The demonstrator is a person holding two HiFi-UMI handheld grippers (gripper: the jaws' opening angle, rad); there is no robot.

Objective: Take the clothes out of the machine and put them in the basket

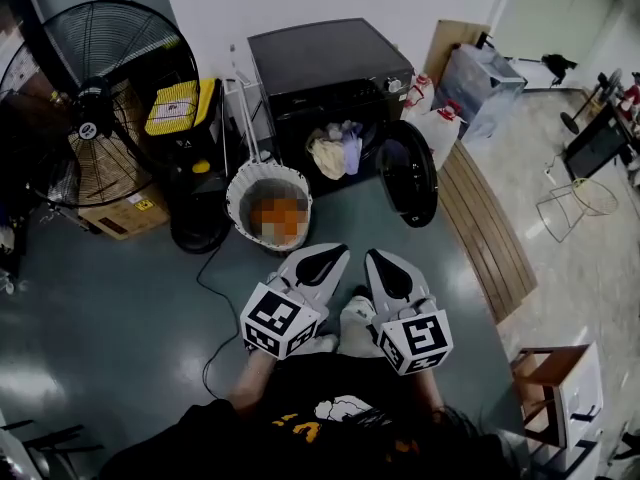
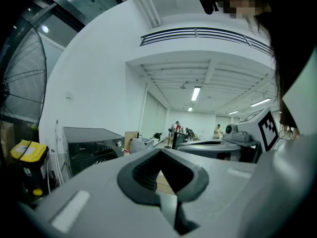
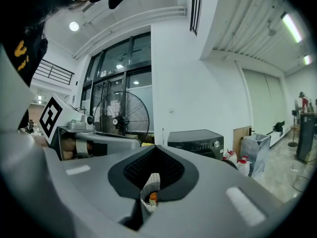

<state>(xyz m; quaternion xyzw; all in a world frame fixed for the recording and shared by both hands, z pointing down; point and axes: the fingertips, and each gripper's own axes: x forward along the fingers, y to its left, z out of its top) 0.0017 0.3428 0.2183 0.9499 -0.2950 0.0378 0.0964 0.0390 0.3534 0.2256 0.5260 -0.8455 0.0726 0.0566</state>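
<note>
Hovering side by side close to the person's body, the left gripper (image 1: 338, 254) and right gripper (image 1: 378, 259) both have jaws pressed together on nothing (tips aimed toward the machine). Ahead, the black machine (image 1: 330, 68) stands with its round door (image 1: 410, 173) swung open and clothes (image 1: 335, 151) bunched in the opening. The white basket (image 1: 240, 183) sits on the floor (image 1: 130, 298) just beside it, near a fan (image 1: 100, 78).
</note>
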